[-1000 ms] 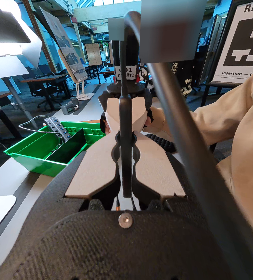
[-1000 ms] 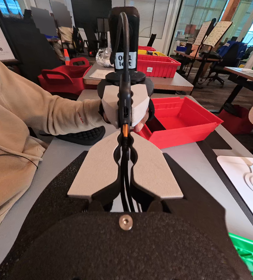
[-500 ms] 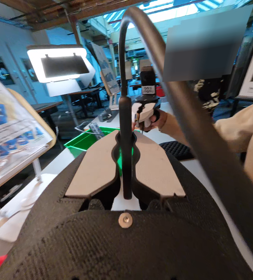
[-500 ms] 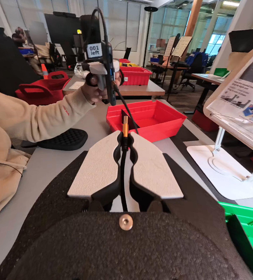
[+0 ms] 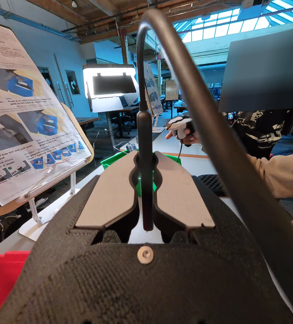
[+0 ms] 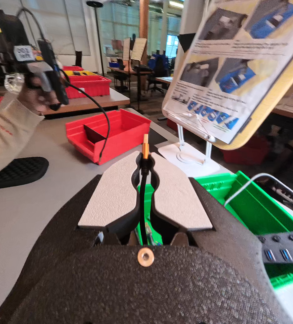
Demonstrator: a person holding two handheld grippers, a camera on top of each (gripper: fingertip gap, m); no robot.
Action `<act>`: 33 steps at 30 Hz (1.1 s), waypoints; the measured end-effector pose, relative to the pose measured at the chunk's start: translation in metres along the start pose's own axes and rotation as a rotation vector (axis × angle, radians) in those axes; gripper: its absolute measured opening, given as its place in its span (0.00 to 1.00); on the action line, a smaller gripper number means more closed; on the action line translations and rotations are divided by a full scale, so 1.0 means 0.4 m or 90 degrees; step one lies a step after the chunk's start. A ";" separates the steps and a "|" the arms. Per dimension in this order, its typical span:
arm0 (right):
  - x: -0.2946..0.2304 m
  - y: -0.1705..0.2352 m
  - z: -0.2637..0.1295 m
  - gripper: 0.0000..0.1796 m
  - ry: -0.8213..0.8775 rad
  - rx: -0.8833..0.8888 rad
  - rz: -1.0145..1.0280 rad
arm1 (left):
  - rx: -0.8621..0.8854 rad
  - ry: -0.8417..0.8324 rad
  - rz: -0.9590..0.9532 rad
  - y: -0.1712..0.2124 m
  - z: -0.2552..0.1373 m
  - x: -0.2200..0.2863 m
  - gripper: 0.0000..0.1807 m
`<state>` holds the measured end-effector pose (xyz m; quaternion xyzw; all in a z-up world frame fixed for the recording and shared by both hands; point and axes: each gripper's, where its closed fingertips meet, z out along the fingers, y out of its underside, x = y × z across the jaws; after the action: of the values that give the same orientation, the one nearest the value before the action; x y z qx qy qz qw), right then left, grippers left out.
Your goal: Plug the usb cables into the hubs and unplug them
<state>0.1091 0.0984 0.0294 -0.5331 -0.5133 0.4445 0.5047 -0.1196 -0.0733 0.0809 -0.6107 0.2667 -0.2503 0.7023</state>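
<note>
My left gripper [image 5: 145,156] is shut on a slim black USB hub [image 5: 145,175], held upright above the table. The hub's thick cable [image 5: 177,61] arcs up and back over me. My right gripper [image 6: 145,156] is shut on a black USB cable just behind its orange plug [image 6: 145,149], which points forward and is free of any port. In the right wrist view the left gripper [image 6: 42,77] and its hub [image 6: 54,75] are far off at the upper left, with a thin black cable [image 6: 107,122] hanging from the hub. The right gripper also shows in the left wrist view [image 5: 177,128].
A red bin [image 6: 117,140] with a black divider stands on the grey table. A green bin [image 6: 247,201] lies under my right gripper, with a second hub with blue ports [image 6: 286,252] beside it. An instruction board on a white stand [image 6: 230,78] is at the right. A black wrist pad [image 6: 16,171] lies at the left.
The orange plug has come out of the hub. The two grippers have drawn far apart: the left swung left towards the board, the right swung right over the green bin.
</note>
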 end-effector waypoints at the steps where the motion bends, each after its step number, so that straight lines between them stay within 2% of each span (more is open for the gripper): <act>1: 0.017 0.013 -0.004 0.04 0.005 -0.003 0.014 | 0.001 0.003 -0.001 -0.001 0.001 0.003 0.07; 8: 0.120 0.106 0.003 0.04 0.068 -0.033 0.075 | -0.033 0.024 0.009 0.033 0.044 0.022 0.07; 12: 0.187 0.081 -0.022 0.04 0.178 0.039 0.051 | -0.038 0.031 0.002 0.044 0.053 0.023 0.06; 15: 0.191 0.056 -0.032 0.04 0.189 0.090 0.050 | -0.040 0.035 -0.002 0.048 0.057 0.024 0.07; 17: 0.186 0.083 -0.013 0.04 0.169 0.055 0.079 | -0.041 0.039 -0.004 0.051 0.062 0.027 0.06; 20: 0.176 0.181 0.039 0.04 0.148 -0.075 0.109 | -0.049 0.047 -0.007 0.060 0.072 0.033 0.07; 22: 0.172 0.250 0.066 0.08 0.157 -0.178 0.098 | -0.056 0.051 -0.008 0.068 0.080 0.037 0.07; 24: 0.171 0.274 0.077 0.12 0.181 -0.231 0.055 | -0.061 0.057 -0.011 0.075 0.087 0.042 0.07; 27: 0.155 0.239 0.081 0.19 0.185 -0.217 0.034 | -0.065 0.071 -0.024 0.086 0.099 0.049 0.06; 29: 0.126 0.176 0.081 0.21 0.168 -0.164 0.014 | -0.071 0.079 -0.030 0.096 0.110 0.055 0.07; 33: -0.032 0.025 0.101 0.20 0.034 -0.031 -0.036 | -0.071 0.107 -0.047 0.109 0.133 0.076 0.06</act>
<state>0.0691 0.0891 0.0152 -0.5420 -0.5254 0.4030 0.5175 -0.0600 -0.0495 0.0415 -0.6350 0.3155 -0.3112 0.6328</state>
